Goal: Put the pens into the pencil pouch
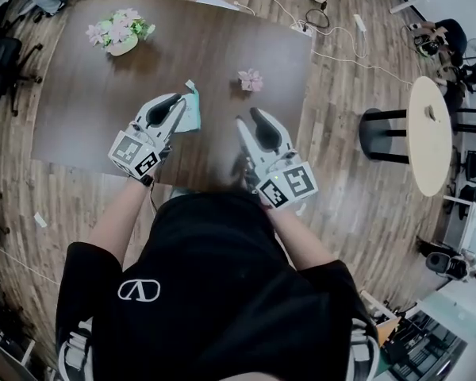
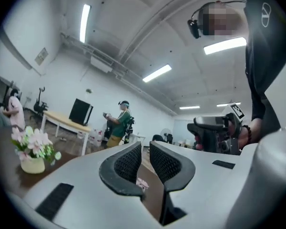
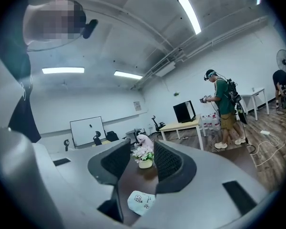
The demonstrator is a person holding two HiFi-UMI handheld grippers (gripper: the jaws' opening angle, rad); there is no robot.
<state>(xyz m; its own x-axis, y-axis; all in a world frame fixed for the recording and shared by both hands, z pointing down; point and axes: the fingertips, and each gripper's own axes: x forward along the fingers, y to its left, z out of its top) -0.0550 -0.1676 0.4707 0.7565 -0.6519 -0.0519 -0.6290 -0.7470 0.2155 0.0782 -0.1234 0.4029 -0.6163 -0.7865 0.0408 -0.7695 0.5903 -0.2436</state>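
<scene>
Table: dark brown wood-look top, matte, rectangular w/ rounded corners.
Pencil pouch: soft, pale teal-white fabric, flat, rounded edges; small printed figures on it in right gripper view.
Flower pot: cream pot, pink-white blooms, green leaves; at table's 11 o'clock.
Pink ornament: small, petal-like; at 2 o'clock from pouch.
Left gripper: grey plastic shell, black ribbed pads; jaws only a narrow slit apart, nothing betw. them.
Right gripper: same build; jaws moderately apart, empty.
Pouch vs left gripper: just past its tips at 1 o'clock in head view, partly hidden by it; can't tell if touching.
Pouch vs right gripper: at 9 o'clock in head view, apart; in its own view, at 6 o'clock below the jaw gap.
</scene>
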